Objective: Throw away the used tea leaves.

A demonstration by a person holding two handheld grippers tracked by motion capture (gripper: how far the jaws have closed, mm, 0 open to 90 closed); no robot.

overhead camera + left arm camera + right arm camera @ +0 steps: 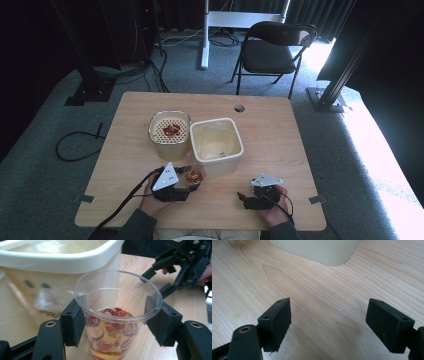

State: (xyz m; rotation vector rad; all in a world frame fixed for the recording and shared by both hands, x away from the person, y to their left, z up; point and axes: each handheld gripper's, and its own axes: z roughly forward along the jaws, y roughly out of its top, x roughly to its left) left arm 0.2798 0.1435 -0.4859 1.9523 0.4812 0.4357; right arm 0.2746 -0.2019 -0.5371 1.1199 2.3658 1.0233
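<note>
Right now the left gripper [117, 322] has its jaws clamped on a clear plastic cup [117, 315], one pad on each side just under the rim. The cup holds red fruit pieces in a pale liquid and sits at the near edge of the worktop [280, 145], just in front of the cream tub [216, 142].

The cup wall is thin, so I judge a harder squeeze would buckle it and slop liquid out. A tilt on the way could spill it too, and the tub's rim stands close enough to catch the cup as it rises.

The right gripper [252, 192] rests on the worktop with its jaws spread wide and nothing between them.

Counted: two grippers, one cup, one cream tub, one strainer pot [169, 131] with a red heap in it, one folding chair [275, 47] behind.
</note>
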